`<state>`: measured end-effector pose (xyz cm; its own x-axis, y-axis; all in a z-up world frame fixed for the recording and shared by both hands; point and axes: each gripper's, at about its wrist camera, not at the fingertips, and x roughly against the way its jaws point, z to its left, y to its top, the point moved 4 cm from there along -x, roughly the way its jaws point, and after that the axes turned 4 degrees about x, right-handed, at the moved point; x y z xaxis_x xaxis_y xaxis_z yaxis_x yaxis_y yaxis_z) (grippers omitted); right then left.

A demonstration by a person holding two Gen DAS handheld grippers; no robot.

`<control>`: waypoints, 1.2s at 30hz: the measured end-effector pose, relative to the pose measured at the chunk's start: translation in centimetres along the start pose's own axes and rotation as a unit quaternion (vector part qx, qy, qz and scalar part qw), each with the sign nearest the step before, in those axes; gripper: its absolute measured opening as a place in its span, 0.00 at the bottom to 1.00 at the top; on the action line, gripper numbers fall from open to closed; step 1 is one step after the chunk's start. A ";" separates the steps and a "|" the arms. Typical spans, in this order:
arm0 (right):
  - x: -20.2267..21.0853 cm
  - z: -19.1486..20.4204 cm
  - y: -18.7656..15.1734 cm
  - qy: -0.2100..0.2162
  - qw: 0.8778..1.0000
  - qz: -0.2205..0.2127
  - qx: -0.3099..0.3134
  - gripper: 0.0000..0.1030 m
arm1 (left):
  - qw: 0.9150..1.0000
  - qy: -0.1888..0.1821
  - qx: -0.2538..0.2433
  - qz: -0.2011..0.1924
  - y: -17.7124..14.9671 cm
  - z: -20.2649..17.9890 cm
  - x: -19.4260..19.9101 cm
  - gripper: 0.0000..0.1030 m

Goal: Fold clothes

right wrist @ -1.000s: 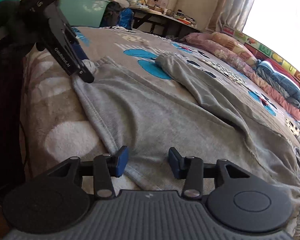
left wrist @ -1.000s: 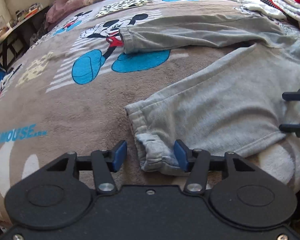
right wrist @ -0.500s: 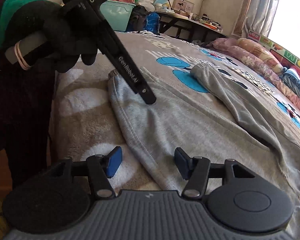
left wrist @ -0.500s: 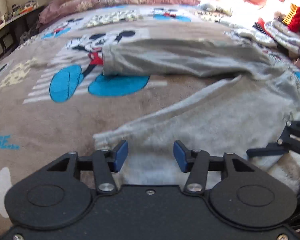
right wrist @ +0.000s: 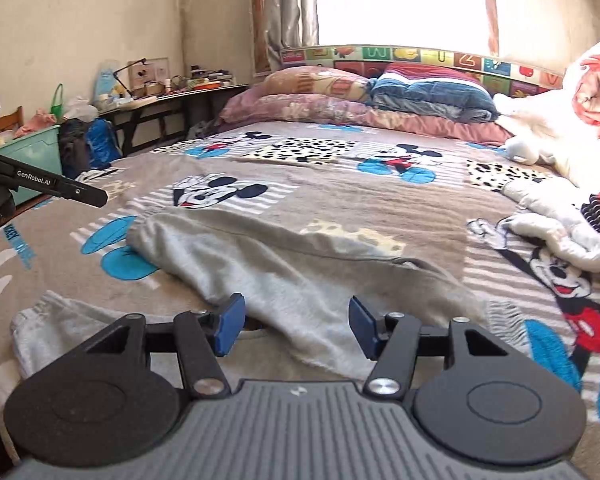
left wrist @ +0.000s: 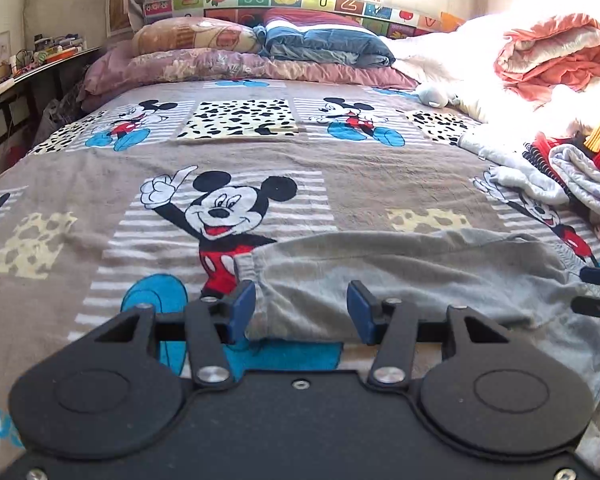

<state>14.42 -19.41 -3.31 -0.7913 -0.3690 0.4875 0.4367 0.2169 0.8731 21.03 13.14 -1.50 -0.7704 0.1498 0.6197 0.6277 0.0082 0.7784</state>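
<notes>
Grey sweatpants (left wrist: 400, 276) lie spread on the Mickey Mouse bedspread (left wrist: 340, 184). In the left wrist view my left gripper (left wrist: 301, 310) is open over the cuff end of the far leg, its blue pads either side of the cloth, holding nothing. In the right wrist view my right gripper (right wrist: 296, 328) is open above the same leg (right wrist: 260, 264), holding nothing; the near leg's cuff (right wrist: 60, 324) lies at lower left. The left gripper's fingers (right wrist: 60, 190) show at the left edge there, and the right gripper's fingertips (left wrist: 598, 292) at the right edge of the left wrist view.
Pillows (left wrist: 204, 52) and a folded blue quilt (left wrist: 324, 46) lie at the headboard. A pile of clothes (left wrist: 572, 176) and an orange blanket (left wrist: 556, 56) fill the bed's right side. A cluttered desk (right wrist: 168, 92) and a green bin (right wrist: 36, 152) stand at the left.
Both grippers have lifted from the near leg and swung up toward the far leg and the headboard. Both jaws stay open and empty.
</notes>
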 end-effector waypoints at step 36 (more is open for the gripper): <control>-11.7 -5.1 6.3 -0.003 0.974 0.128 0.186 0.06 | 0.976 -0.184 0.112 -0.014 1.0 7.1 -5.9 0.04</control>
<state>28.62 -18.29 -3.50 -0.6797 -0.2542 0.6880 0.4366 0.6135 0.6580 26.96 19.26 -5.08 -0.7218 0.4907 0.4880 0.6470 0.2283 0.7275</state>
